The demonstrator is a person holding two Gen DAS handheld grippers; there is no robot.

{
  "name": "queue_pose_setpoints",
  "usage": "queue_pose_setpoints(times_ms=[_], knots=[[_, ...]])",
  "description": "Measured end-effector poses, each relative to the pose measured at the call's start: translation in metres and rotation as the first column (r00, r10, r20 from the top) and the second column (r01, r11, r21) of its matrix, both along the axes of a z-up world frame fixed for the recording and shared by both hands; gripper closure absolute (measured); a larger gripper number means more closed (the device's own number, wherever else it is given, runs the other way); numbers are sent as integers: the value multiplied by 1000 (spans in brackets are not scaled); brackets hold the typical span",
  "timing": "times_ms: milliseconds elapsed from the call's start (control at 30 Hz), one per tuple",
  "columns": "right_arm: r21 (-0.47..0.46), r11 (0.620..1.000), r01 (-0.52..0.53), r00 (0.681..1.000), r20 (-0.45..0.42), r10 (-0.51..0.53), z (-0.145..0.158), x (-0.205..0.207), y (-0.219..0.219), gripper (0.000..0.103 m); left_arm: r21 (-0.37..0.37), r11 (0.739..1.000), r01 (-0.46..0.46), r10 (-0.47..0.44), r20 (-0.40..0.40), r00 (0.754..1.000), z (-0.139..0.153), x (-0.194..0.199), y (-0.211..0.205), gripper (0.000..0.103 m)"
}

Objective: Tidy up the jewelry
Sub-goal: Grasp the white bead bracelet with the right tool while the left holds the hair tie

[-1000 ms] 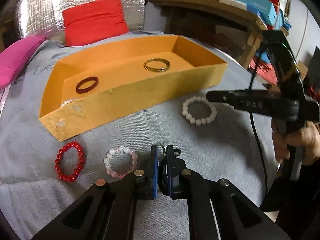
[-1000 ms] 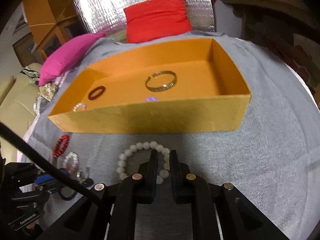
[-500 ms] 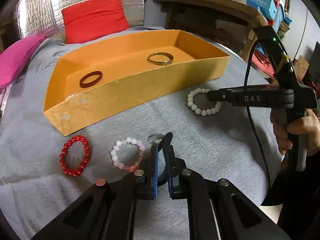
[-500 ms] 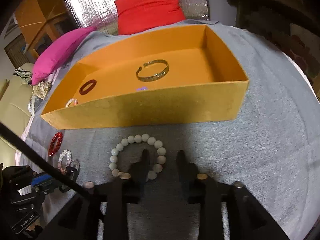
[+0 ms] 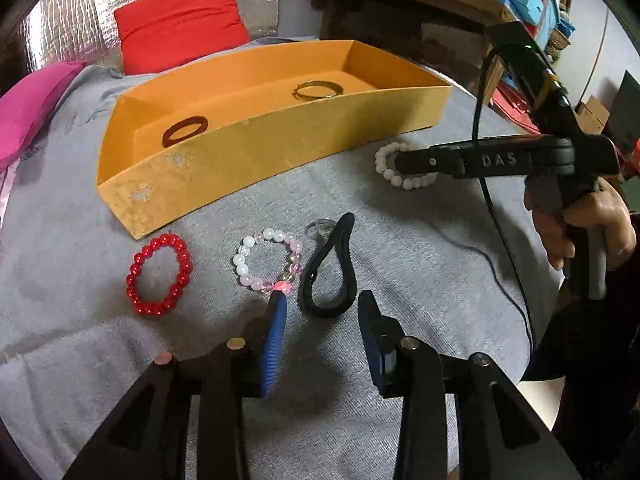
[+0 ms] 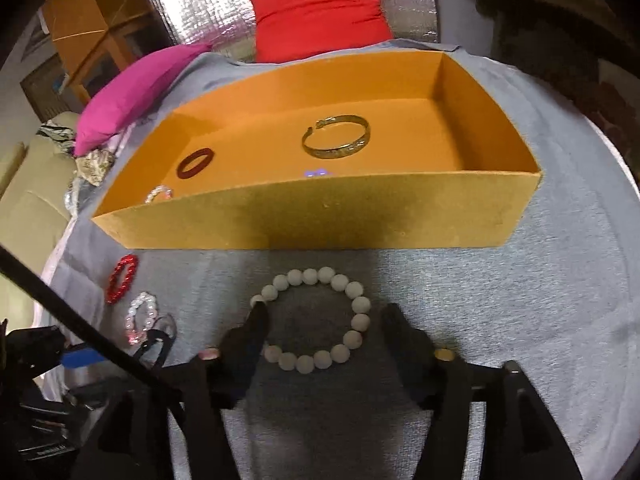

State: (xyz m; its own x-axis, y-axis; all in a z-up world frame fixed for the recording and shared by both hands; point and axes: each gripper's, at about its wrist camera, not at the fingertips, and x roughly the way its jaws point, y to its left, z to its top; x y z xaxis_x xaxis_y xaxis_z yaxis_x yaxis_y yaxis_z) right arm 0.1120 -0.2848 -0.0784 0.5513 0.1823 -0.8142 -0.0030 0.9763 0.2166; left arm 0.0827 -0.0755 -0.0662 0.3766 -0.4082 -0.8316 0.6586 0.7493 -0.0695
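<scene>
Indoor light, moderately dim, from above. Soft shadows under orange tray (image 6: 320,220) front wall & grippers. Glare on foil backdrop (image 6: 208,4). Strong fisheye bend, dark vignette corners. Right-view fingers motion-blurred.

Bangle (image 6: 337,137) in box (image 6: 320,216)

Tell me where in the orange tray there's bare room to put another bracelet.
The orange felt tray is bare at its right end, between the gold metal cuff bangle and the right wall. The left end is crowded: dark red ring and small pale beaded bracelet.
</scene>
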Motion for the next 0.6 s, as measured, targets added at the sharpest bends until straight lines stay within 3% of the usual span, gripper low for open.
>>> queue_pose_setpoints(times_ms=[133,267,300,333,433,600], knots=[[-81,995,-53,999,3,54,-3,0,19,27,-6,1000,-10,10,-43,999,-6,3,-5,65],[-210,974,-90,995,21,97,-10,-2,36,27,-2,999,-33,33,-74,997,-11,6,-10,66],[-213,973,-84,995,29,92,-10,-3,37,33,-4,999,-38,38,-76,996,-11,7,-12,69],[-208,976,-67,996,40,77,-9,-3,35,48,-6,999,-38,38,-73,997,-10,7,-14,72],[-184,983,-19,999,46,28,-6,-3,21,78,-25,999,-24,22,-74,997,-8,5,-20,78],[-147,989,19,999,40,-14,-4,-4,1,83,-27,1000,-3,2,-67,998,-9,3,-33,84]])
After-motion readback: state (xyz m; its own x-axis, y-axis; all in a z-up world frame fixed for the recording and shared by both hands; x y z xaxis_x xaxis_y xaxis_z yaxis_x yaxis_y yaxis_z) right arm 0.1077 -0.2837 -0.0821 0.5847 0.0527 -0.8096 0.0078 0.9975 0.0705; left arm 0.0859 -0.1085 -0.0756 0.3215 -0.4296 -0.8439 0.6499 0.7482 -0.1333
